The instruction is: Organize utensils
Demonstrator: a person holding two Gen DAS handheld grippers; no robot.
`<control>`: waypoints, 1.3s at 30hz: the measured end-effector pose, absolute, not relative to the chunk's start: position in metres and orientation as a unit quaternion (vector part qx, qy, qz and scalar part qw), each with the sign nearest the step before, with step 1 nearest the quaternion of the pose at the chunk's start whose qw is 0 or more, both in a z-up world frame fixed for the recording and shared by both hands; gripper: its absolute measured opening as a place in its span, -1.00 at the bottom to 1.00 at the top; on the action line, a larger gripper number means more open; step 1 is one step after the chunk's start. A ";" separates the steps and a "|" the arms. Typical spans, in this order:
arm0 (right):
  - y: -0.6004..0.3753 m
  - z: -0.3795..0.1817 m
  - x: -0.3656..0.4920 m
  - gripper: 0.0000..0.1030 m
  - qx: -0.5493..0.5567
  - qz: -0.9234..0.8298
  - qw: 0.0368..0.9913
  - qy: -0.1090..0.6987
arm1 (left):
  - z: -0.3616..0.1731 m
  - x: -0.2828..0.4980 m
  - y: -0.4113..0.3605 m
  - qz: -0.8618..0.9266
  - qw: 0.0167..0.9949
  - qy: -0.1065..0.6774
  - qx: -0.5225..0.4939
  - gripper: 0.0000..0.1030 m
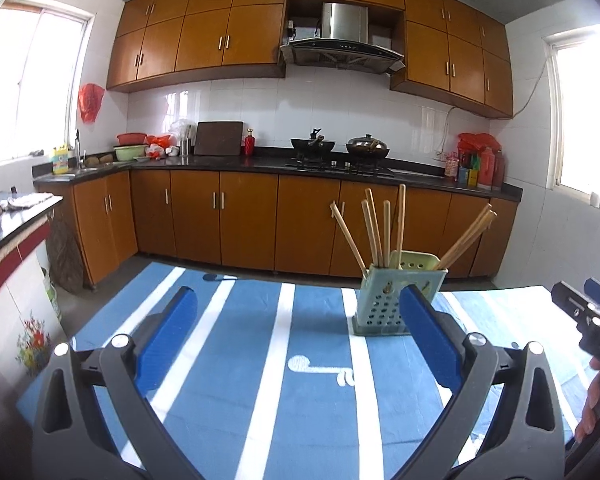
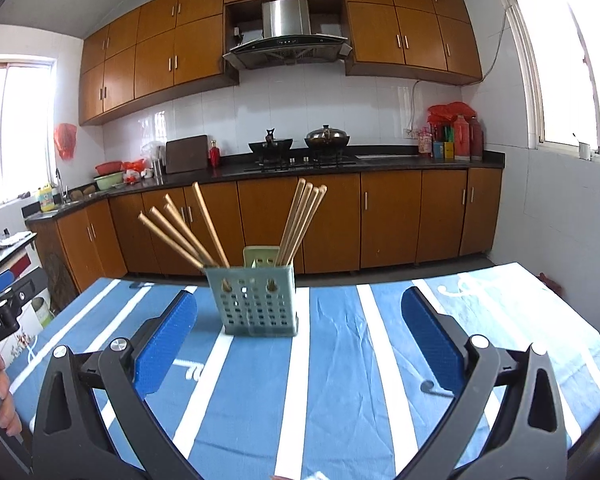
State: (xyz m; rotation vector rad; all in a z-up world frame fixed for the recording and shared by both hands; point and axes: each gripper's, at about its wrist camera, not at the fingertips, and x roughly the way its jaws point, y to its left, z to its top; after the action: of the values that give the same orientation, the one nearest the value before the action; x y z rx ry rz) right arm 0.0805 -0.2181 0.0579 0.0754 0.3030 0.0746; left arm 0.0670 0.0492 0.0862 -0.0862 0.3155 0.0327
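I am holding my left gripper [image 1: 298,300] above the blue-and-white striped tablecloth [image 1: 260,360], its blue pads spread wide and gripping nothing. My right gripper [image 2: 300,300] is hovering over the same cloth, likewise spread apart and empty. At the right edge of the left wrist view, the black body of my other tool is showing the letters "DAS"; at the left edge of the right wrist view a fragment reading "enRoboAI" is showing. A white printed figure is lying on the cloth, too distorted for me to read. Just beyond my pads, the pale green perforated utensil holder [image 2: 258,300] is standing upright on the cloth, with wooden chopsticks [image 2: 300,224] leaning out in two fanned bunches. Farther off, two woks [image 2: 326,138] are sitting on the stove, and bottles [image 2: 460,138] whose labels I cannot read are crowding the counter's right end.
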 end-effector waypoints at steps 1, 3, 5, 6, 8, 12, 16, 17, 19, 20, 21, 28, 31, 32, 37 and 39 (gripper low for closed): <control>-0.219 0.055 0.077 0.97 0.040 0.040 0.987 0.152 | 0.083 0.063 0.049 0.012 0.987 0.157 -0.043 0.92; -0.220 0.049 0.069 0.97 0.046 0.044 0.987 0.150 | 0.079 0.054 0.045 0.011 0.988 0.151 -0.037 0.92; -0.222 0.044 0.059 0.97 0.052 0.048 0.987 0.146 | 0.074 0.044 0.041 0.013 0.989 0.143 -0.029 0.92; -0.222 0.042 0.056 0.97 0.054 0.050 0.987 0.145 | 0.070 0.038 0.039 0.009 0.990 0.140 -0.027 0.92; -0.220 0.037 0.048 0.97 0.054 0.059 0.987 0.140 | 0.066 0.030 0.037 0.002 0.990 0.139 -0.029 0.92; -0.212 0.026 0.034 0.97 0.032 0.068 0.988 0.134 | 0.053 0.019 0.032 -0.005 0.989 0.143 -0.032 0.92; -0.206 0.013 0.024 0.97 0.012 0.067 0.988 0.138 | 0.041 0.011 0.029 -0.003 0.989 0.145 -0.032 0.92; -0.205 0.010 0.022 0.97 0.010 0.067 0.988 0.142 | 0.038 0.008 0.029 -0.002 0.989 0.144 -0.032 0.92; -0.205 0.005 0.021 0.97 0.012 0.066 0.987 0.149 | 0.033 0.004 0.030 -0.002 0.989 0.144 -0.031 0.92; -0.206 0.002 0.021 0.97 0.015 0.066 0.986 0.154 | 0.031 0.002 0.029 -0.003 0.989 0.145 -0.030 0.92; -0.207 -0.001 0.021 0.97 0.019 0.067 0.985 0.160 | 0.028 0.000 0.029 -0.002 0.989 0.145 -0.028 0.92; -0.207 -0.012 0.016 0.97 0.020 0.065 0.983 0.172 | 0.012 -0.001 0.027 0.008 0.987 0.160 -0.015 0.92; -0.205 -0.014 0.015 0.97 0.021 0.069 0.982 0.172 | 0.007 0.000 0.027 0.004 0.986 0.166 -0.020 0.92; -0.204 -0.015 0.014 0.97 0.020 0.069 0.982 0.172 | 0.007 0.000 0.027 0.002 0.986 0.166 -0.022 0.92; -0.205 -0.019 0.014 0.97 0.023 0.068 0.981 0.179 | 0.002 -0.001 0.025 -0.004 0.986 0.167 -0.025 0.92; -0.207 -0.018 0.014 0.97 0.025 0.068 0.981 0.179 | 0.001 0.000 0.024 -0.005 0.985 0.168 -0.026 0.92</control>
State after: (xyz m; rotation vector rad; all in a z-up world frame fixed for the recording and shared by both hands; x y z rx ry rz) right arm 0.0142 -0.2069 -0.0184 0.0506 0.3597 0.1372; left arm -0.0003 0.0242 0.0014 -0.0525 0.3368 -0.0095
